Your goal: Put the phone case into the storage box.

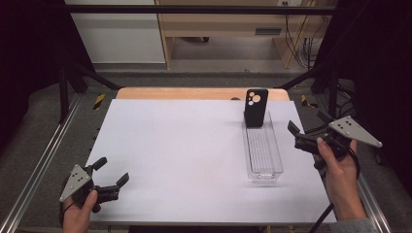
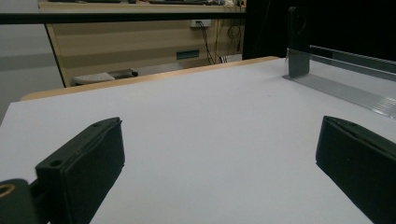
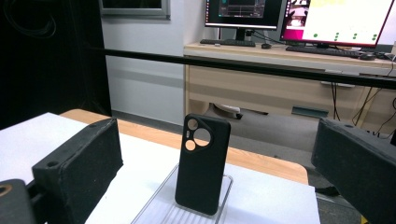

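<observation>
A black phone case (image 1: 255, 107) stands upright at the far end of a long clear plastic tray (image 1: 265, 167) on the right half of the white table. Its camera cut-outs face me in the right gripper view, where the phone case (image 3: 202, 163) rises from the tray (image 3: 159, 205). My right gripper (image 1: 307, 127) hangs open over the table's right edge, just right of the tray, aimed at the case. My left gripper (image 1: 111, 171) rests open near the front left corner, nothing between its jaws. In the left gripper view the case (image 2: 299, 39) and tray (image 2: 350, 88) show far right.
The white table top (image 1: 184, 155) spreads wide between the grippers. A wooden edge (image 1: 194, 93) runs along the table's far side. Black frame bars (image 1: 194, 8) stand around it, and a desk with monitors (image 3: 299, 18) lies beyond.
</observation>
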Motion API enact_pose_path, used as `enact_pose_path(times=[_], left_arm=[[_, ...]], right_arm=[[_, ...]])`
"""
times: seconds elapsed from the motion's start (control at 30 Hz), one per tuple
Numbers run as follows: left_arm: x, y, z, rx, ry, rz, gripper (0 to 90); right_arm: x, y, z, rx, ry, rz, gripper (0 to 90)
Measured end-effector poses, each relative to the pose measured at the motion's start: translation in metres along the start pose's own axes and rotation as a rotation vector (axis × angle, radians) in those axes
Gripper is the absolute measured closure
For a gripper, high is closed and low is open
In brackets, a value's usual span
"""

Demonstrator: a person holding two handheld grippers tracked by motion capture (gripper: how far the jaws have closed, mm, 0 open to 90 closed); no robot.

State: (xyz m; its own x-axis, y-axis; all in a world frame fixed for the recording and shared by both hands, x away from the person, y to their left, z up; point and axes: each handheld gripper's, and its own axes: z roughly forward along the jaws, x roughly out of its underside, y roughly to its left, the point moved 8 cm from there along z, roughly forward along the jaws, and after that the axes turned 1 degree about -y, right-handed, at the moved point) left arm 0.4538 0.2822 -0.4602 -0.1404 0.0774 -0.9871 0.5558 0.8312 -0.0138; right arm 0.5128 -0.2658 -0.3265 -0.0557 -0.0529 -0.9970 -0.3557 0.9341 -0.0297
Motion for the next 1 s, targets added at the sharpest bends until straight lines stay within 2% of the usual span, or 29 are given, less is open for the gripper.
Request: enact_pose_path(times=[0.1, 0.47, 0.73, 1.0], left_arm=[[-0.001, -0.001, 0.002, 0.005, -0.003, -0.009, 1.3], [0.004, -0.002, 0.002, 0.011, 0.013, 0.004, 1.3], [0.002, -0.005, 0.004, 0.023, 0.009, 0.008, 1.3], [0.002, -0.006, 0.004, 0.029, 0.004, 0.010, 1.3]], right_arm=[[-0.001, 0.000, -0.004, -0.006, -0.004, 0.000, 2.0], [0.004, -0.004, -0.017, -0.004, -0.015, 0.024, 2.2], [0.005, -0.007, -0.028, -0.015, -0.026, 0.016, 2.7], [0.015, -0.006, -0.034, -0.030, -0.023, 0.030, 2.5]])
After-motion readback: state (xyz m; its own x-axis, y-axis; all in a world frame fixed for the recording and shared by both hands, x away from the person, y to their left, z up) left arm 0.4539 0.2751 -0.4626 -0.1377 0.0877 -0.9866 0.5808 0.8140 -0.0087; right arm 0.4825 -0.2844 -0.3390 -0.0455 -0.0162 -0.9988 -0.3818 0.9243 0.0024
